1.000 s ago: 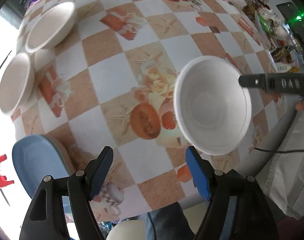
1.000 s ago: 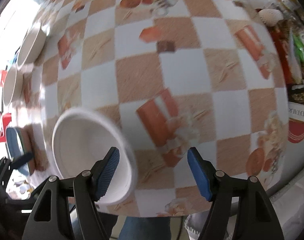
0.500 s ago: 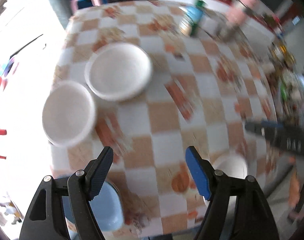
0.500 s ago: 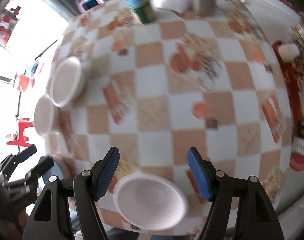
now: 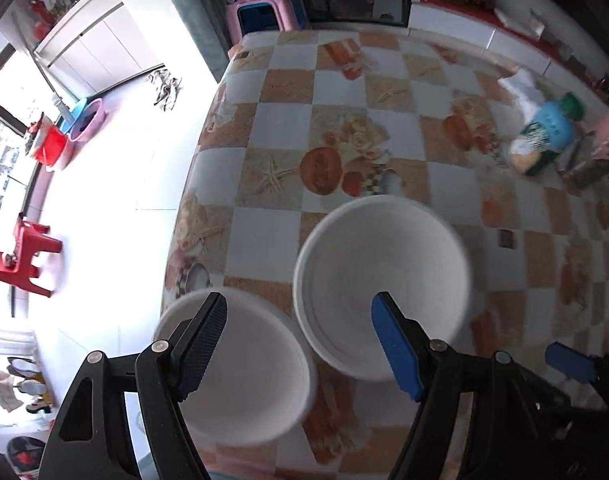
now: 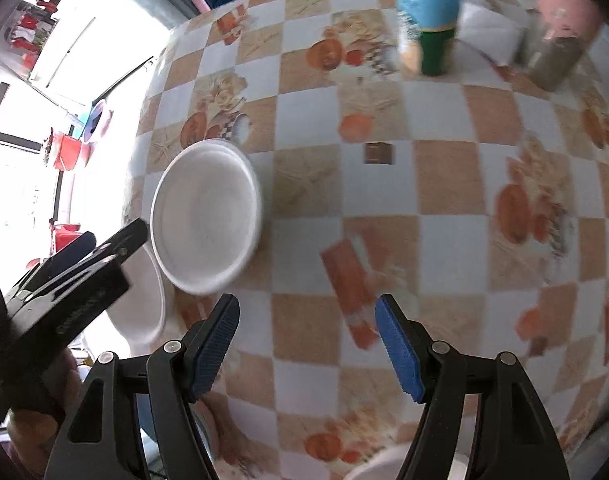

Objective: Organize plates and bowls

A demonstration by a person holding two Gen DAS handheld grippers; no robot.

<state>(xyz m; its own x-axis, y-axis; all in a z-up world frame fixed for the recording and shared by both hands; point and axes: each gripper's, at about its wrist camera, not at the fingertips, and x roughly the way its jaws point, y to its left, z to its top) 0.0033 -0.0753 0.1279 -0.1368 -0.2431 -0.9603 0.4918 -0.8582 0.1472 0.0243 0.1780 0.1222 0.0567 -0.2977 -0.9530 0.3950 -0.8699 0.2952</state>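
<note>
Since the earlier frames, both views are being swung away from the single bowl near the counter edge toward the two white bowls at the left side. Left hand-held gripper [image 5: 300, 344] is being held wide apart and empty, its fingers being poised above the gap between the near bowl [image 5: 240, 368] and the far bowl [image 5: 380, 284], which are lying just beside each other, possibly touching. Right hand-held gripper [image 6: 306, 344] is likewise being held wide and empty over bare checked counter [image 6: 444, 208]; a third white rim [image 6: 380, 466] is being glimpsed at the bottom of its view. A blue-and-green bottle [image 6: 428, 20] is being seen well apart at the far side. Judgement: a bowl is being approached for stacking. One finger is best being lowered inside a rim and one outside, the wall being pinched squarely, so that the neighbouring bowl is not being nudged off the counter edge.
</note>
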